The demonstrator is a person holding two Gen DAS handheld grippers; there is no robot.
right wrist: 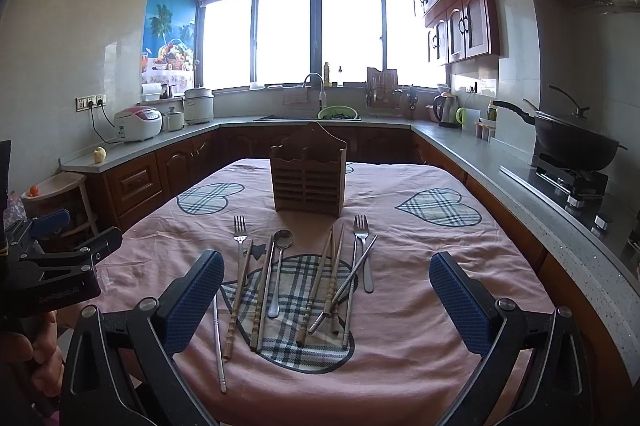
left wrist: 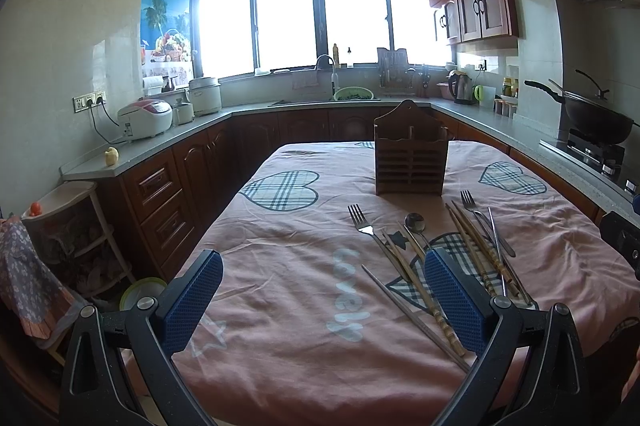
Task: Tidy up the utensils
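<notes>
While both grippers hang above the near edge of the surface [right wrist: 400, 326], I see my left gripper [left wrist: 324, 300] spread wide and holding nothing, and my right gripper [right wrist: 326, 300] likewise wide apart and empty. At centre frame in the right wrist view stands the wooden utensil holder [right wrist: 307, 182], upright on the pink cloth. Just below it lie the utensils, loose: a left fork [right wrist: 240, 230], a spoon [right wrist: 280, 266], a right fork [right wrist: 362, 246], and wooden chopsticks [right wrist: 330, 286] crossed by metal chopsticks [right wrist: 348, 284]. In the left wrist view these sit right of centre, the holder [left wrist: 410, 154] above them.
</notes>
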